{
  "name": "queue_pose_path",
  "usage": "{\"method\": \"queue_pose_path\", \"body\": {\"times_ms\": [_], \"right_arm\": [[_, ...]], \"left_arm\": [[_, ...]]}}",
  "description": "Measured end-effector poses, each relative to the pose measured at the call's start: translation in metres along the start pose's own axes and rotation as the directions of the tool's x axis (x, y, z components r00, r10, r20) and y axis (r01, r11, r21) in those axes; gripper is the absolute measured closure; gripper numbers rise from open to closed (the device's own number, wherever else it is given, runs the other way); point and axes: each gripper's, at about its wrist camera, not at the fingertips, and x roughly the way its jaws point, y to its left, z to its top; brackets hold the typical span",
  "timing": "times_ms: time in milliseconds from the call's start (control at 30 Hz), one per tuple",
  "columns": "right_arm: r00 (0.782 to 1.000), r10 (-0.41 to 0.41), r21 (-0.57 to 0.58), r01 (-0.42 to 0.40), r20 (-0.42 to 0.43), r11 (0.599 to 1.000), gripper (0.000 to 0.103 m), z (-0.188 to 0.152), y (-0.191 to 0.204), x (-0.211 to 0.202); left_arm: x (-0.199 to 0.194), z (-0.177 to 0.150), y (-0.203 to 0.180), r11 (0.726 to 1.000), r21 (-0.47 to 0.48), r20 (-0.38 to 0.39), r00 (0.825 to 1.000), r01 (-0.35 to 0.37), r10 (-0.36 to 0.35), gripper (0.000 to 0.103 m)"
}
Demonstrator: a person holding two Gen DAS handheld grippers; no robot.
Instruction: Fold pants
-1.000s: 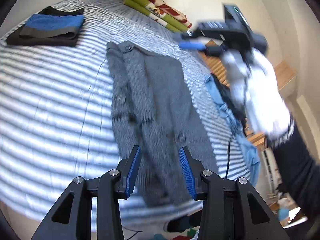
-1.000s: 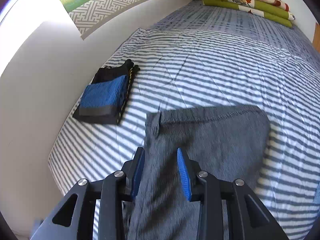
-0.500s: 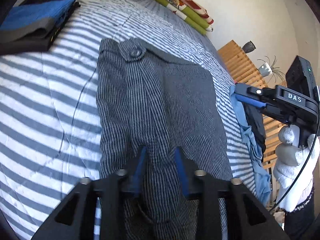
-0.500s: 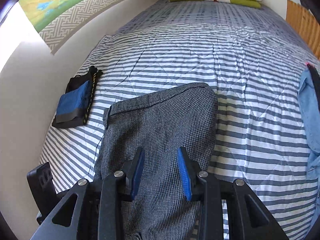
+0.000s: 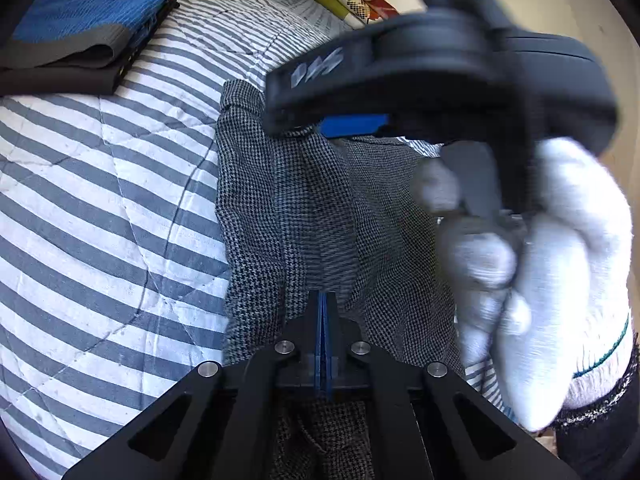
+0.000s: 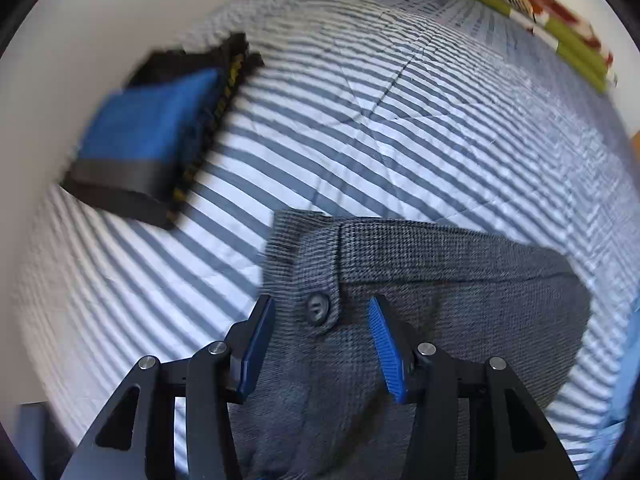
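Grey houndstooth pants (image 5: 320,216): on striped bed (image 5: 100,208), long axis running away from left gripper (image 5: 325,320), which is clenched on a raised cloth ridge. Right gripper (image 6: 320,344): released, fingers straddling waistband button (image 6: 318,307), nearer that end.

The pants (image 6: 420,280) are a woven cloth in a fine grey houndstooth, matt and slightly coarse, with a smooth dark button (image 6: 318,307) of dull sheen; the bedspread (image 5: 100,208) is a quilted cotton-like cloth, striped grey and white, soft and matt with stitched seams; the folded stack (image 5: 80,36) shows a ribbed blue knit over dark matt cloth; the left gripper (image 5: 325,312) is matt black plastic with bright metal screw heads and blue ridged rubbery pads; the right gripper (image 6: 322,344) is alike, its pads (image 6: 386,352) finely ribbed; the gloved hand (image 5: 552,280) wears a white knit, fuzzy and matt.
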Motion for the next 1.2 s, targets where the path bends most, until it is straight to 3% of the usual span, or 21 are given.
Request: {"method": "queue_pose_path", "body": {"times_ms": [67,133,233,300,367,467,533,567,600,767,867,967,1067,1200], "right_arm": [[0.999,-0.005,0.012,0.005,-0.031,1.000,0.059,-0.001,-0.003,0.012],[0.997,0.069,0.075,-0.067,-0.033,0.995,0.075,-0.003,-0.015,0.013],[0.990,0.140,0.150,-0.137,-0.007,0.979,0.088,-0.009,-0.033,0.007],[0.985,0.171,0.169,-0.173,0.025,0.970,0.091,-0.012,-0.042,-0.002],[0.974,0.214,0.210,-0.224,0.068,0.952,0.092,-0.015,-0.055,-0.015],[0.954,0.270,0.261,-0.295,0.128,0.919,0.093,-0.013,-0.066,-0.030],[0.945,0.290,0.281,-0.322,0.152,0.904,0.093,-0.013,-0.072,-0.036],[0.938,0.308,0.290,-0.342,0.157,0.894,0.094,-0.014,-0.076,-0.038],[0.937,0.312,0.292,-0.346,0.157,0.892,0.094,-0.010,-0.077,-0.038],[0.927,0.332,0.270,-0.369,0.175,0.889,0.094,-0.002,-0.067,-0.044],[0.920,0.352,0.234,-0.385,0.171,0.893,0.094,0.008,-0.049,-0.037],[0.938,0.330,0.190,-0.346,0.110,0.919,0.090,0.019,-0.023,-0.011],[0.948,0.316,0.176,-0.320,0.049,0.931,0.086,0.019,-0.014,0.005],[0.909,0.391,0.196,-0.413,0.143,0.889,0.076,-0.001,-0.042,-0.029]], "left_arm": [[0.000,0.000,0.003,1.000,-0.016,-0.004,1.000,0.012,-0.012,0.103],[0.000,-0.002,0.007,0.999,-0.037,-0.004,1.000,0.020,-0.020,0.103],[0.000,-0.008,0.009,0.999,-0.045,-0.015,1.000,0.011,-0.011,0.102],[0.001,-0.014,0.006,0.999,-0.030,-0.039,0.999,0.027,-0.028,0.075],[0.000,-0.020,-0.003,0.999,0.018,-0.035,0.999,0.026,-0.026,0.061],[0.005,-0.027,-0.020,0.996,0.084,-0.059,0.998,0.028,-0.023,0.060],[0.009,-0.032,-0.026,0.993,0.114,-0.059,0.998,-0.008,0.014,0.062],[0.010,-0.033,-0.027,0.993,0.118,-0.061,0.998,-0.006,0.013,0.071],[0.010,-0.034,-0.028,0.994,0.108,-0.067,0.998,0.015,-0.008,0.077],[-0.016,-0.032,-0.023,0.994,0.043,-0.033,0.995,0.096,-0.094,0.084],[-0.030,-0.034,-0.011,0.997,0.042,0.005,0.998,0.060,-0.060,0.084],[-0.014,-0.037,0.004,1.000,0.019,-0.040,0.999,-0.020,0.021,0.082],[-0.011,-0.040,0.010,1.000,-0.015,-0.057,0.998,-0.010,0.009,0.078],[-0.019,-0.038,-0.012,0.995,0.077,-0.003,0.997,-0.071,0.071,0.064]]}}
